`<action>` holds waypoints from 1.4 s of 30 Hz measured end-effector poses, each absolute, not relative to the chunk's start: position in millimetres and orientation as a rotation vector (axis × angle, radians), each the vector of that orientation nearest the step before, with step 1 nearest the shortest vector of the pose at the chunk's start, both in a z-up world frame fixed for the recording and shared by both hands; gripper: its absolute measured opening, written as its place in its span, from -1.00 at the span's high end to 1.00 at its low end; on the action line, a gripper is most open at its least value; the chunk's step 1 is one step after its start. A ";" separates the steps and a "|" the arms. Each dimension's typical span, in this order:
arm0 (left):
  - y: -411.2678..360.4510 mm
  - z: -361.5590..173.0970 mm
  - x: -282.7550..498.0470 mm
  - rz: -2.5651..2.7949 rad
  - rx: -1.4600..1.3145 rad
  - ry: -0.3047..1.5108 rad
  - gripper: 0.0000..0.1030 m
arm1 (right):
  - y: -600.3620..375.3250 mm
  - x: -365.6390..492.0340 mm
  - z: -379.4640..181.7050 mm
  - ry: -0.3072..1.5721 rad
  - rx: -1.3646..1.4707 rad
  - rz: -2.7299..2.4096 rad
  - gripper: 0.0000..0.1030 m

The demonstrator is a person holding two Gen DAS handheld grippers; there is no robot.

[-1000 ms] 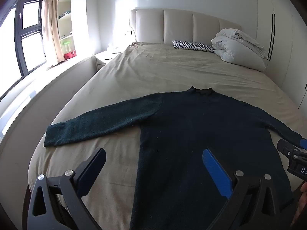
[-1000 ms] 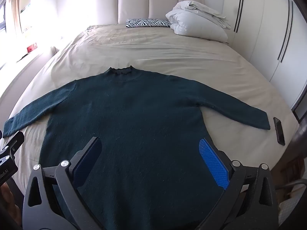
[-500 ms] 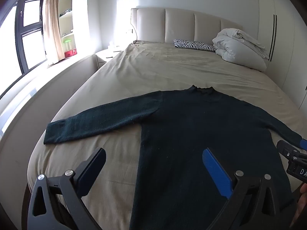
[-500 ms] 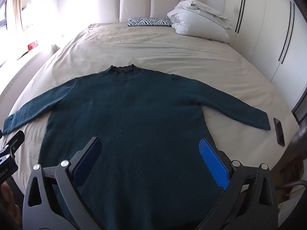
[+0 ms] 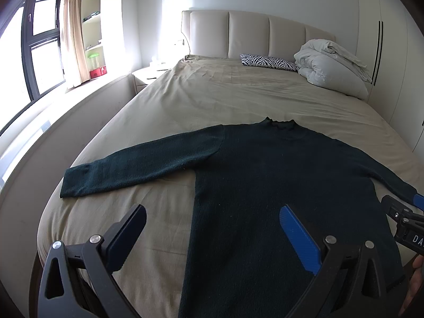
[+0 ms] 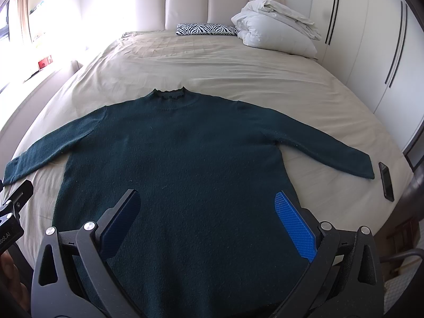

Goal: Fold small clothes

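A dark green, long-sleeved knitted sweater is laid flat, front up, on the near half of a wide bed covered with a beige sheet. Its small ruffled collar is turned toward the padded cream headboard, and both sleeves are spread outward and slightly toward the foot of the bed. The cuff of one sleeve is seen near the bed's window-side edge; the cuff of the other sleeve is seen just beside a flat black phone lying on the sheet near the wardrobe-side edge.

The left gripper, black with blue-lined fingers, is held above the foot of the bed with its jaws spread wide apart and nothing between them. One finger is seen over bare sheet, the other over the sweater's body. The right gripper is likewise held with its jaws wide apart and empty, both fingers over the lower part of the sweater. No contact with the fabric can be made out for either gripper.

At the head of the bed, a zebra-striped black-and-white pillow is placed against the headboard, with a bundled white duvet just beside it. White wardrobe doors are seen along one side of the room, and a dark-framed window with a beige curtain along the other.
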State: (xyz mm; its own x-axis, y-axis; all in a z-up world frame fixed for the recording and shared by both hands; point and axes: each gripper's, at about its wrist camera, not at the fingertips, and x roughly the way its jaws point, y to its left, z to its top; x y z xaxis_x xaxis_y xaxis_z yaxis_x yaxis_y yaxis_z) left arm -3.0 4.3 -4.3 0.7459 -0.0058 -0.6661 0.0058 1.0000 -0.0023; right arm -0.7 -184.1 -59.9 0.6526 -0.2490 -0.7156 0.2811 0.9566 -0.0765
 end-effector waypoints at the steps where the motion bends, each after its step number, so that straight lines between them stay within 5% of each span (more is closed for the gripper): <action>1: 4.2 -4.3 -2.9 -0.006 0.000 0.729 -1.00 | -183.4 -0.6 -61.3 0.805 0.042 -0.300 -1.00; 42: 4.8 -4.9 -1.0 -0.008 -0.006 0.735 -1.00 | -178.5 -1.3 -72.3 0.815 0.043 -0.293 -1.00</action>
